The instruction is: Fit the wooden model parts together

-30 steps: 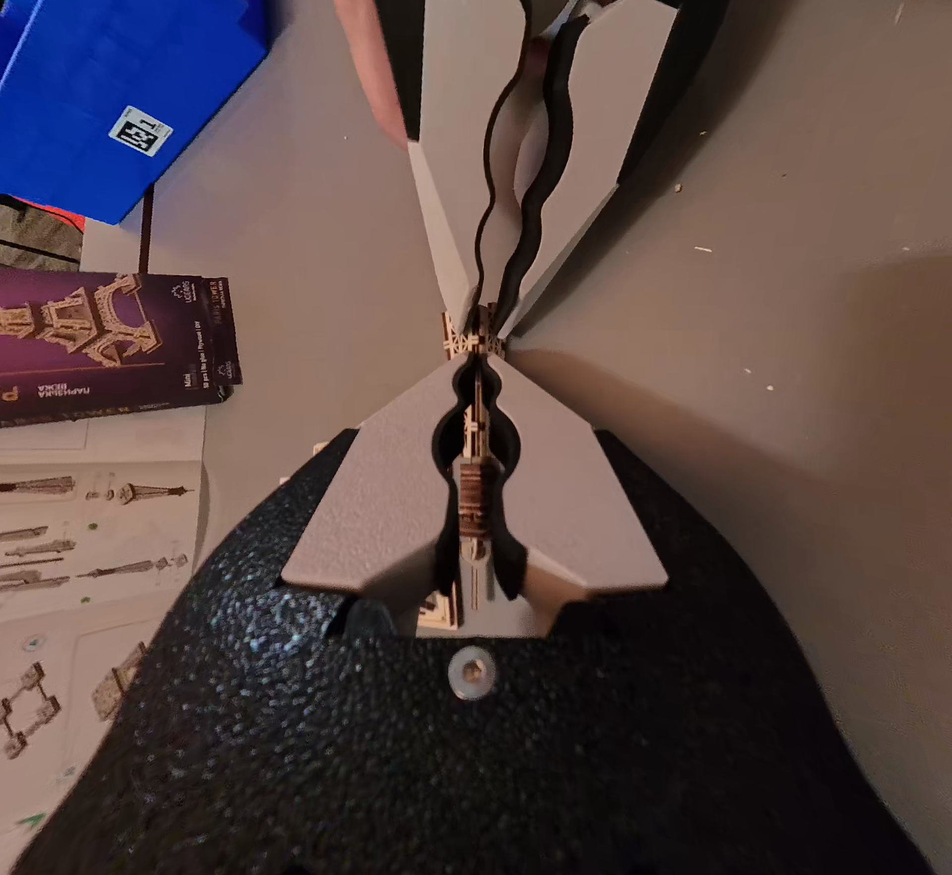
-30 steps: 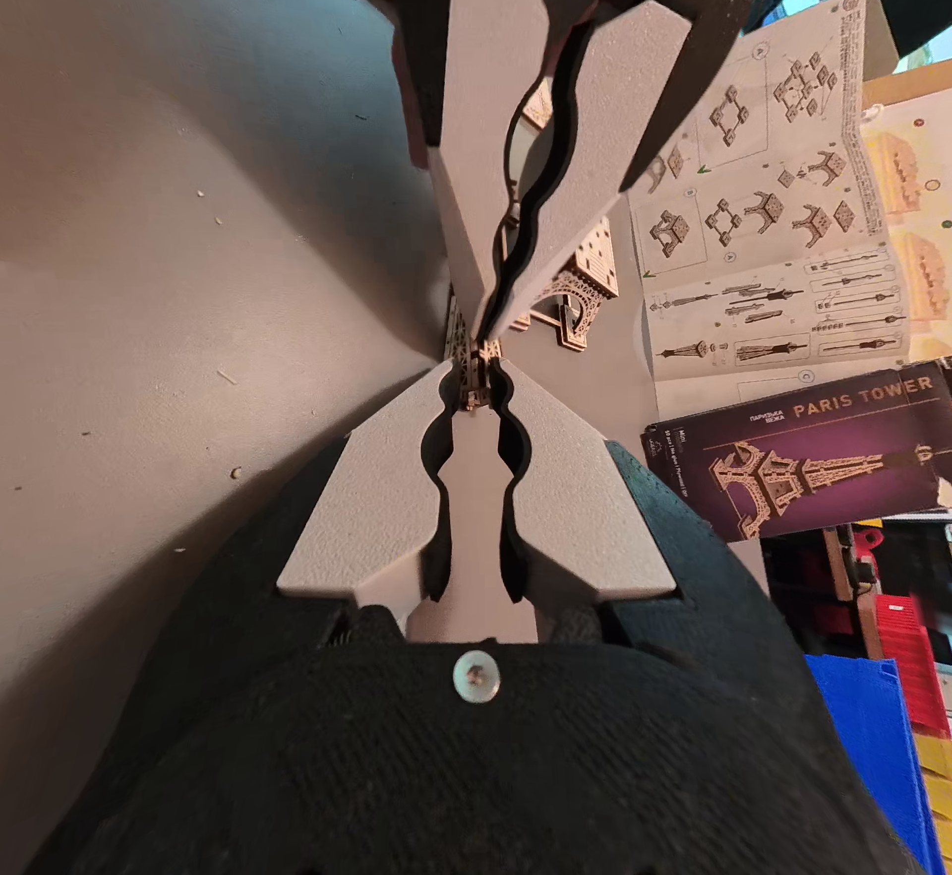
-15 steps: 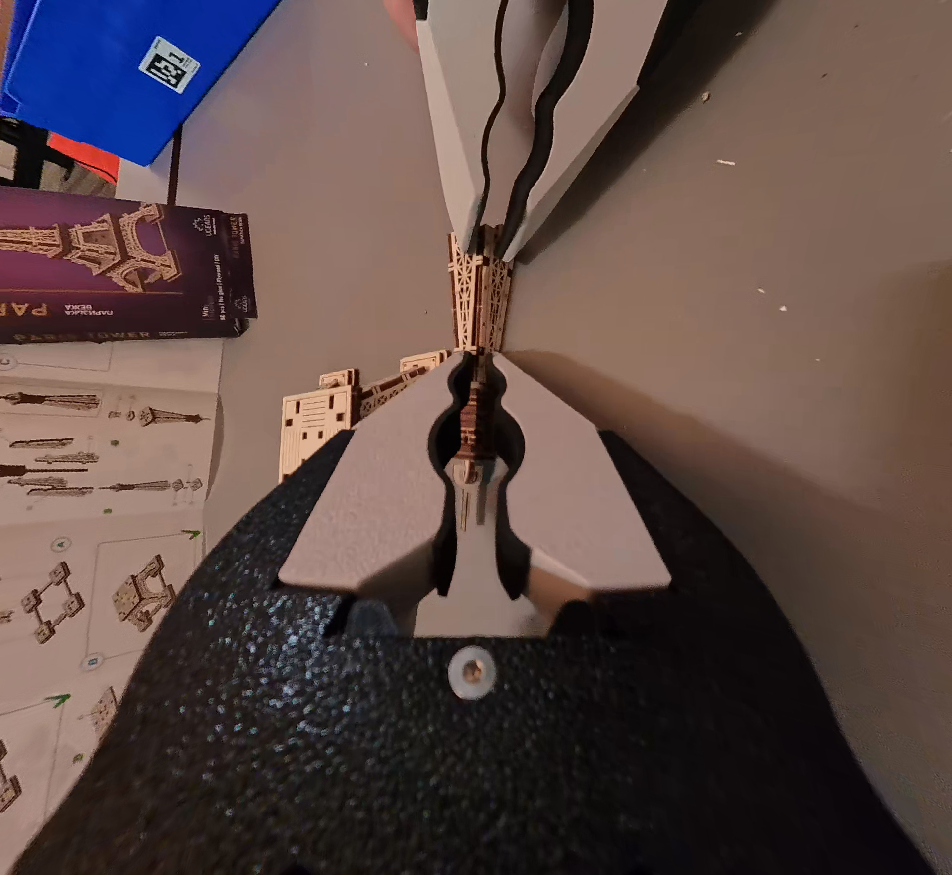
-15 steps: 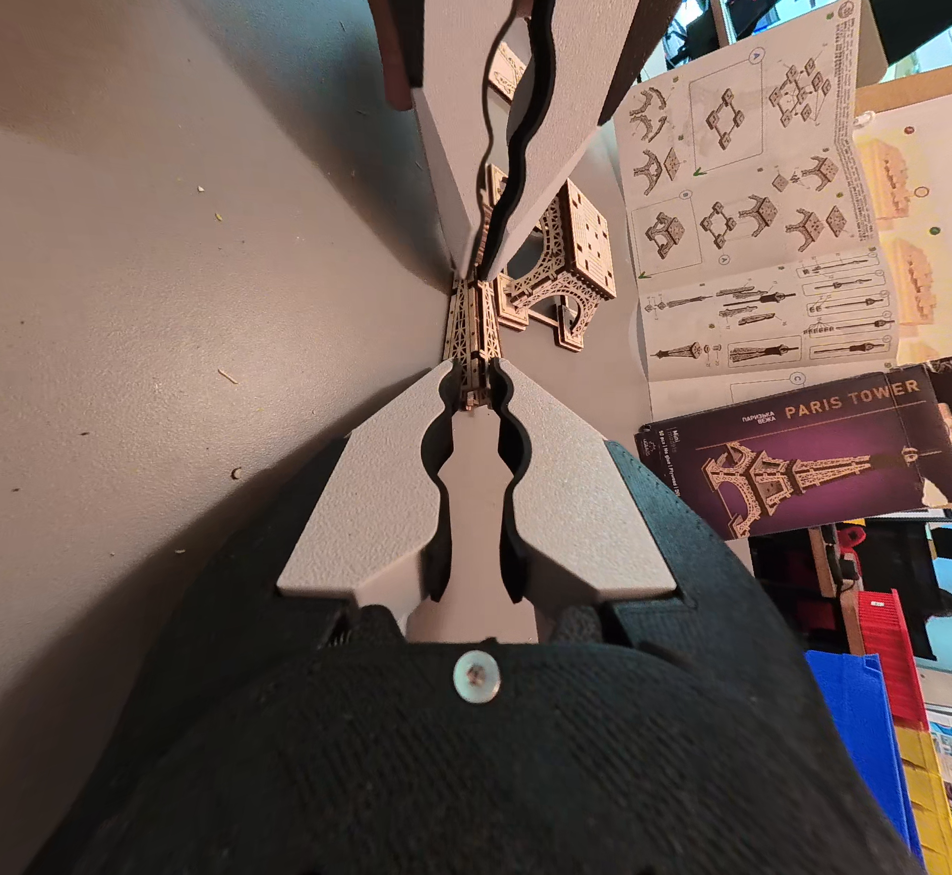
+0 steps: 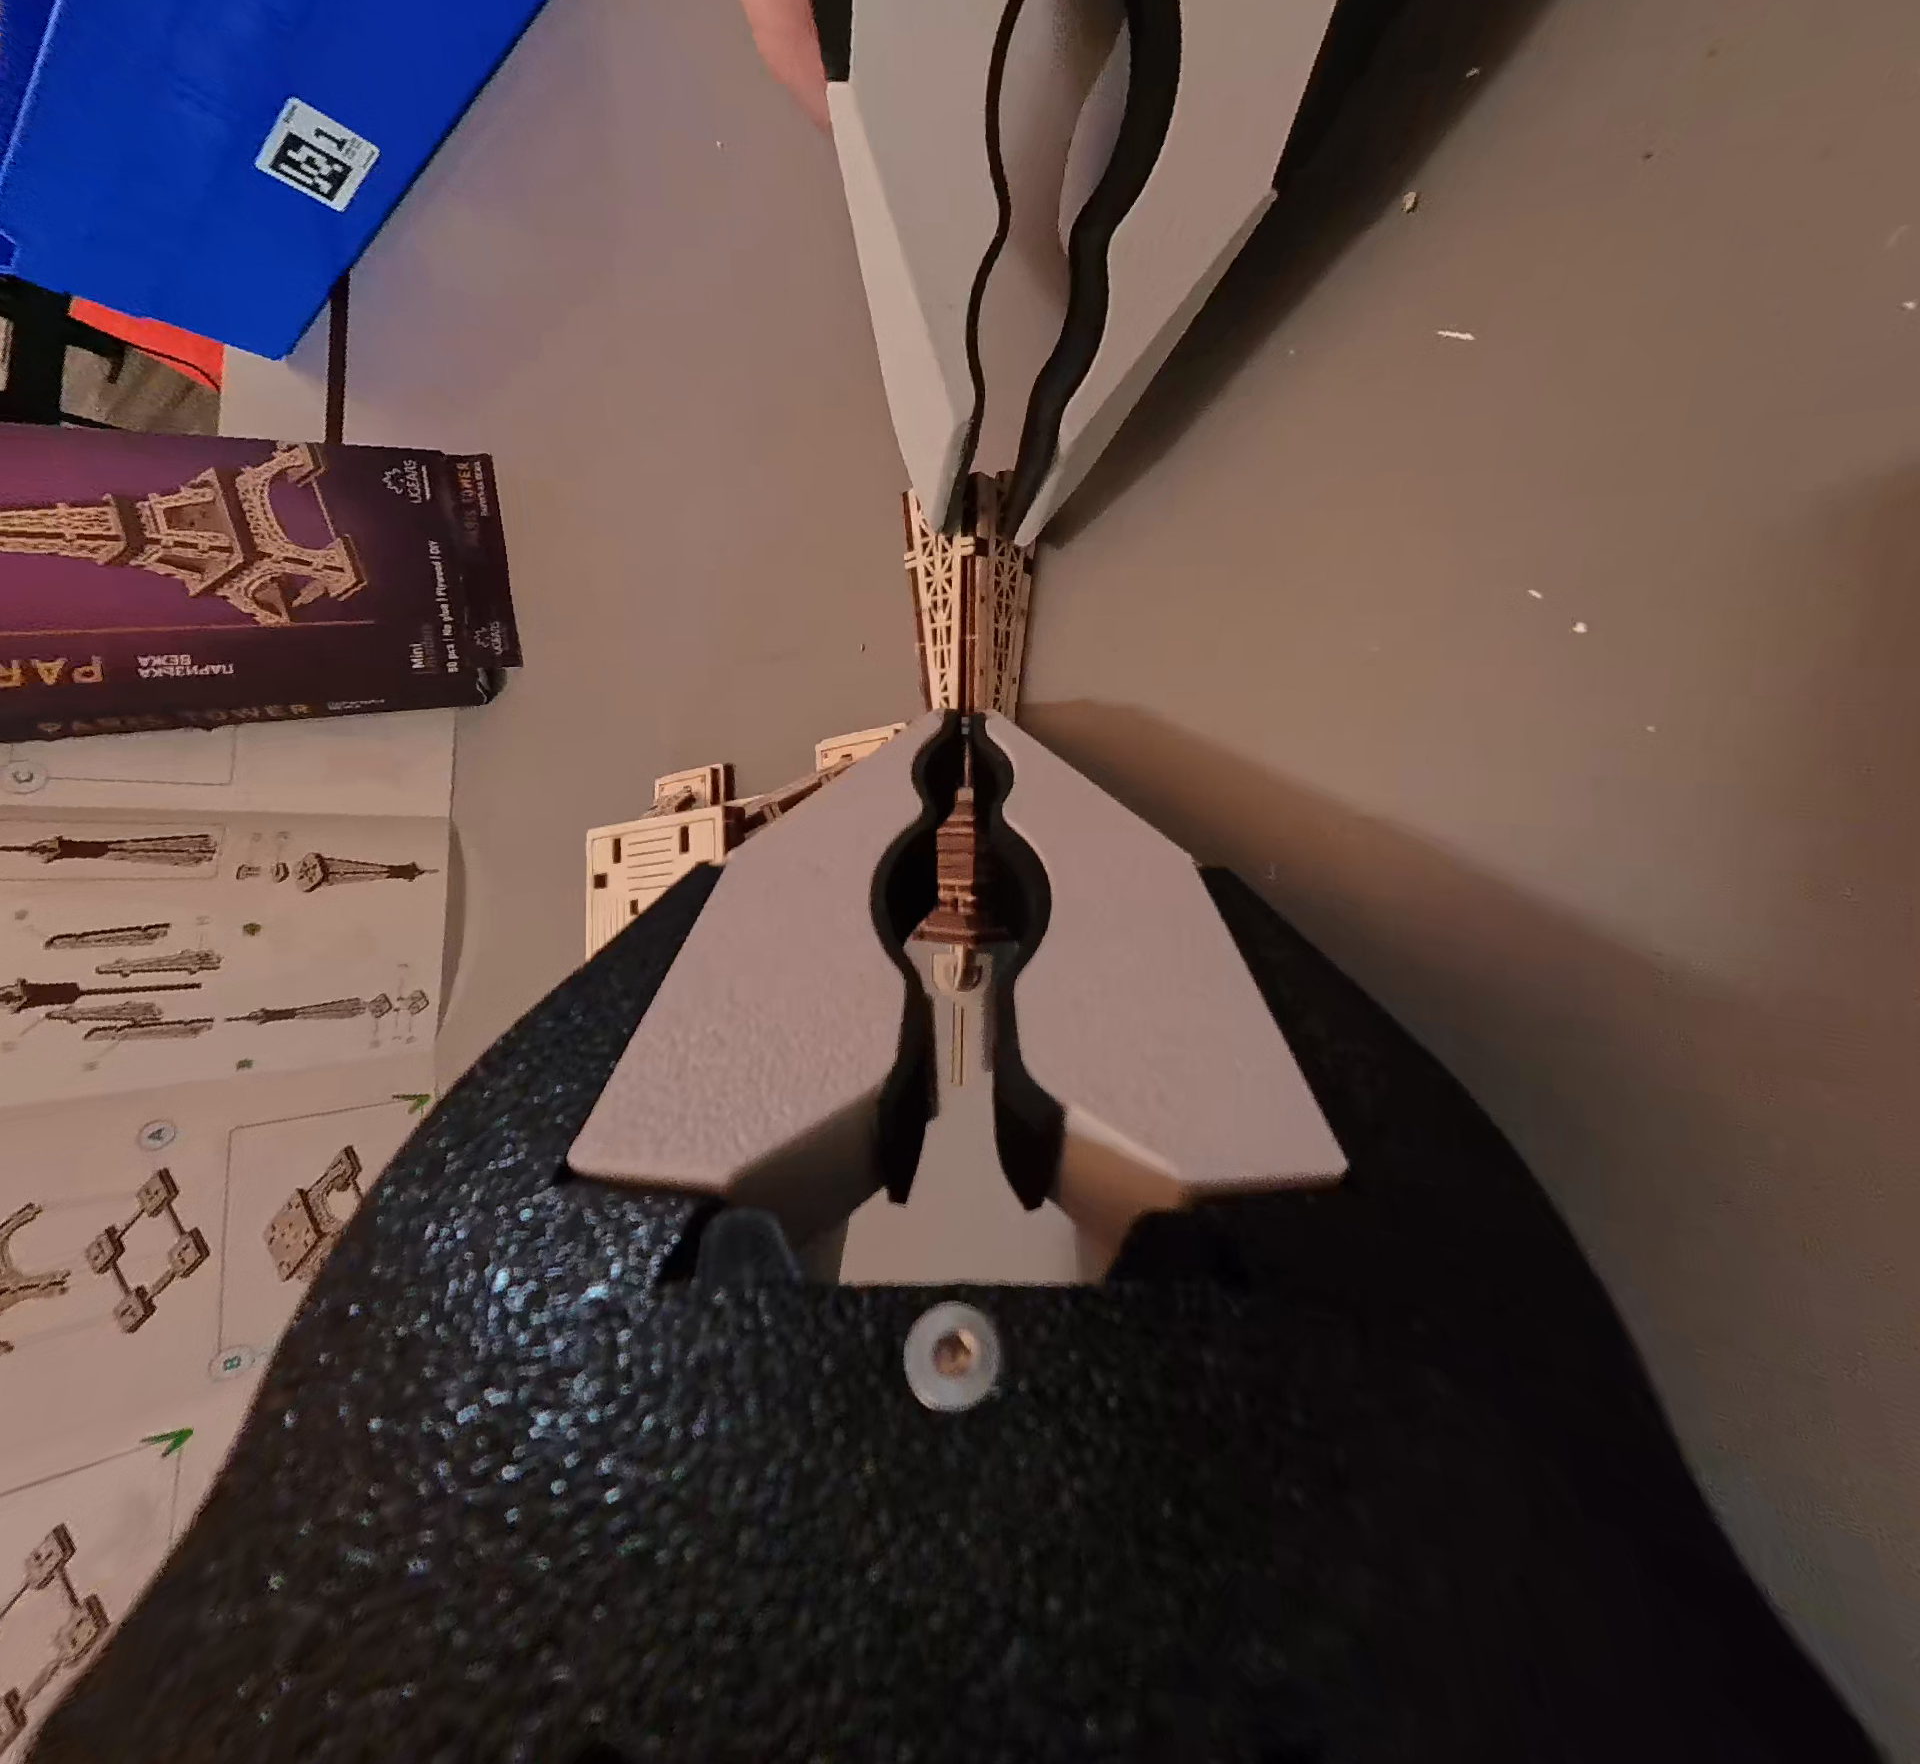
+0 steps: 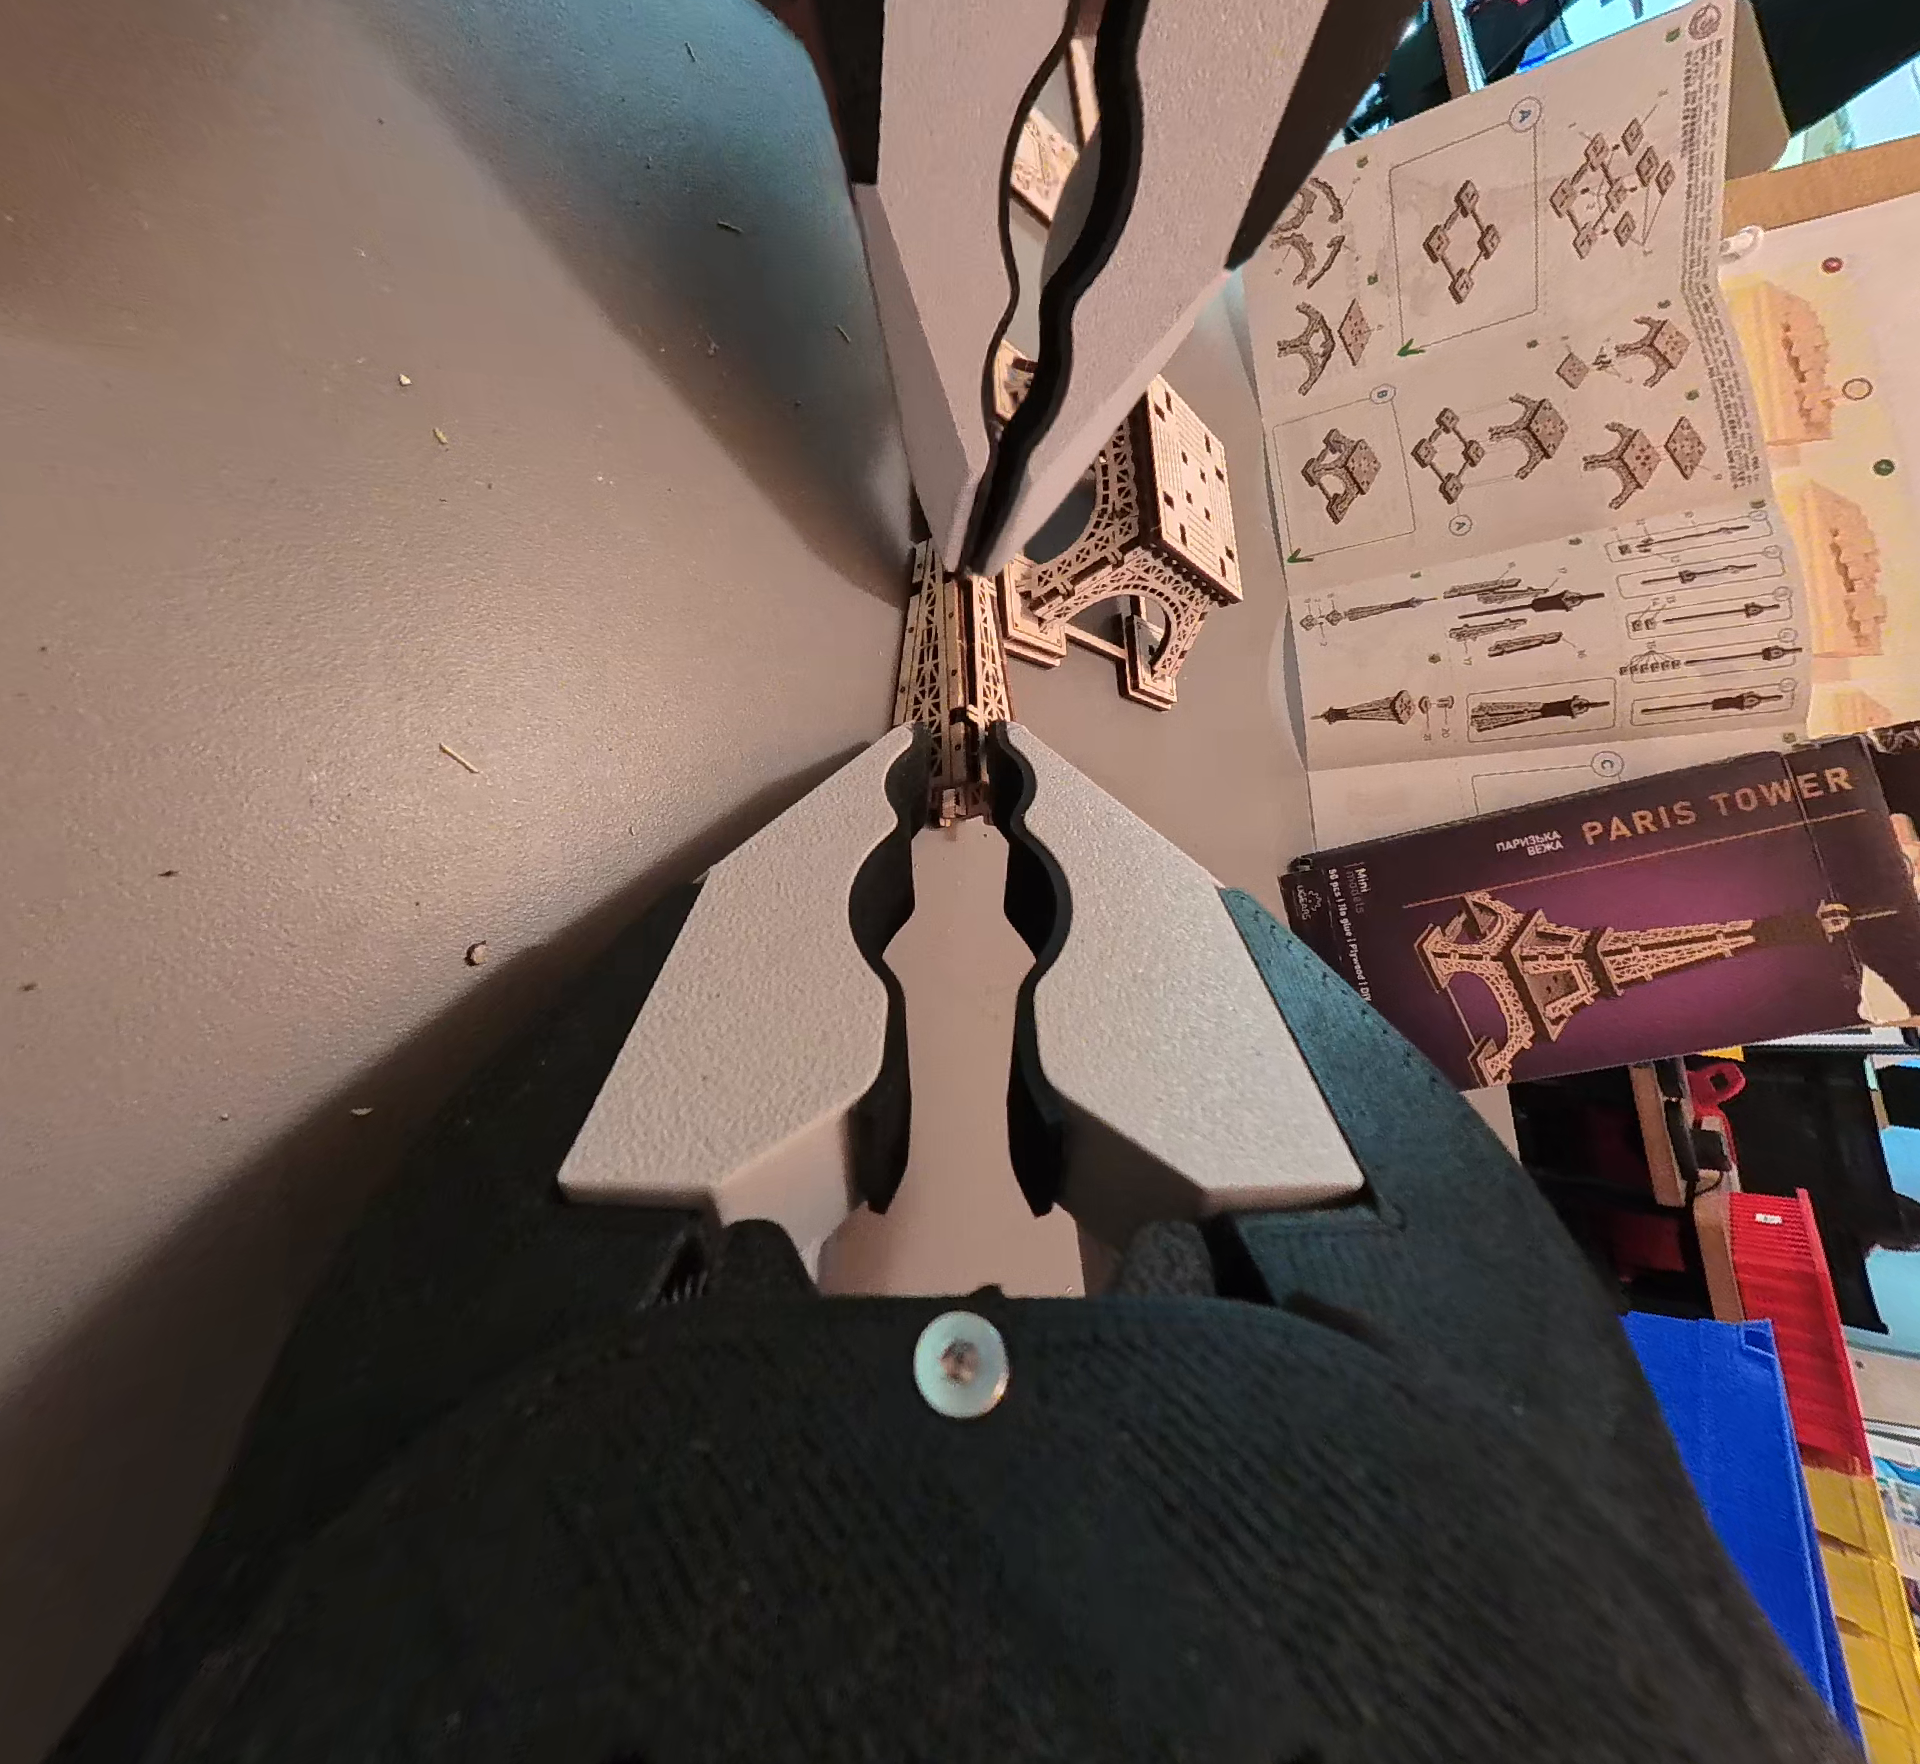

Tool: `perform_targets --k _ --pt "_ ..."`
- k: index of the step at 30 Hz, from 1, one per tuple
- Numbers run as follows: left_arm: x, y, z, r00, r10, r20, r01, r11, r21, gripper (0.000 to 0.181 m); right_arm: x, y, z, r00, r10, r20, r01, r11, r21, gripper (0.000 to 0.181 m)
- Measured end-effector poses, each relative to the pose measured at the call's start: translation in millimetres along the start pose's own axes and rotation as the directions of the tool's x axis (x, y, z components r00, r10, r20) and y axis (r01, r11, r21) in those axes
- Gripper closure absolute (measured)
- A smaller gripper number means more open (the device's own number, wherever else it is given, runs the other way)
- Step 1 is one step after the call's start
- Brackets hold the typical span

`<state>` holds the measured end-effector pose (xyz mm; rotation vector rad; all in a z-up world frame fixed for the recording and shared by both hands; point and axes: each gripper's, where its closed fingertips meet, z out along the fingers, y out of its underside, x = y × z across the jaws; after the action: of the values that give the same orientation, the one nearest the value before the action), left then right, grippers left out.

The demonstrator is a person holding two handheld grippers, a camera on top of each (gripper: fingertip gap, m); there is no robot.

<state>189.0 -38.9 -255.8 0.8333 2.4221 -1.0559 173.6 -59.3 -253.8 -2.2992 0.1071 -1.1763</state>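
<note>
A: While the left gripper pinches the thin spire end of the pale laser-cut wooden lattice tower shaft, where is the other end?

B: In the right gripper, whose grey fingers clamp the wider end of the shaft. The two tongs face each other tip to tip, with the shaft spanning the short gap between them above the grey desk.

A: So both are closed narrow on the same piece?

B: Yes, each set of tips squeezes it. The dark ringed spire sits inside the left one's notch.

A: And the arched wooden tower base?

B: It lies on its side on the desk, just beyond the shaft in the right wrist view, beside the white folded instruction sheet.

A: Anything else along that edge?

B: The purple cardboard model box touches the sheet's end, and a blue plastic bin sits past the box, toward the desk's corner.
</note>
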Motion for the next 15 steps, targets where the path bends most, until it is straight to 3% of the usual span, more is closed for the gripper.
perform_targets --k 11,15 --pt "3.1 0.6 0.9 0.98 -0.136 -0.143 0.123 0.988 -0.095 0.181 0.8 -0.4 1.1 1.0 0.009 0.003 -0.009 1.0 0.003 0.172" --pt "3.3 1.3 1.3 0.979 -0.132 -0.153 0.106 0.98 -0.166 0.181 0.9 -0.1 1.1 1.0 0.02 0.003 -0.02 1.0 0.008 0.172"
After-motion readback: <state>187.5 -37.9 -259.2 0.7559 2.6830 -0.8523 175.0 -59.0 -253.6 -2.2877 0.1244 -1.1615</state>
